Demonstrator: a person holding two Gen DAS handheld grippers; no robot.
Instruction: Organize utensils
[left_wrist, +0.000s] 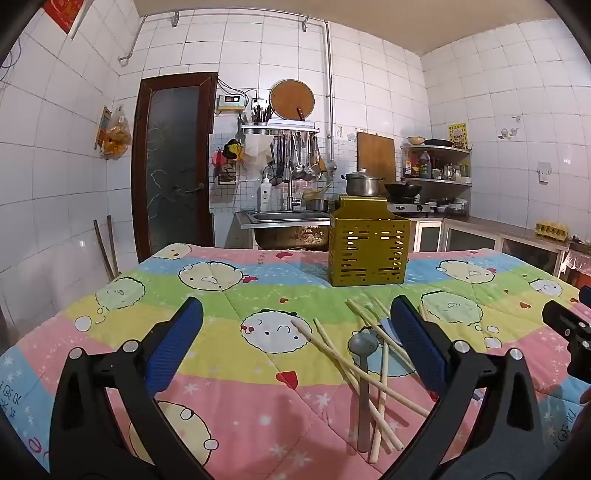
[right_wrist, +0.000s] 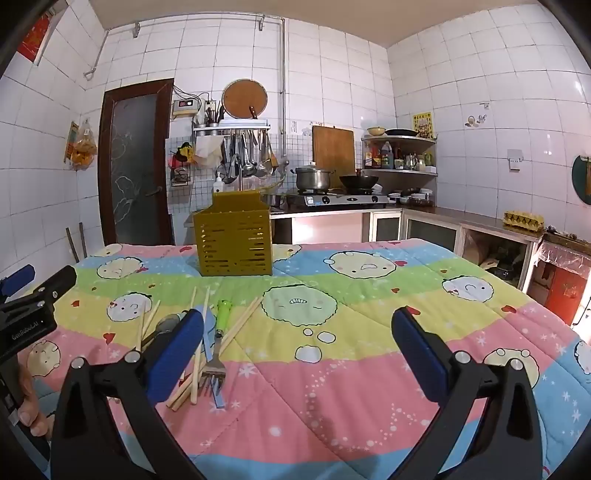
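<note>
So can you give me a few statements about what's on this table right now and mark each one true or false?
1. The yellow slotted holder stands upright on the quilt. True.
2. The fork already sits inside the holder. False: it lies on the quilt among the chopsticks.
3. The left gripper is clamped on the spoon. False: its jaws are wide apart and hold nothing.
4. The right gripper is open and empty. True.
5. The fork has a green handle. True.
</note>
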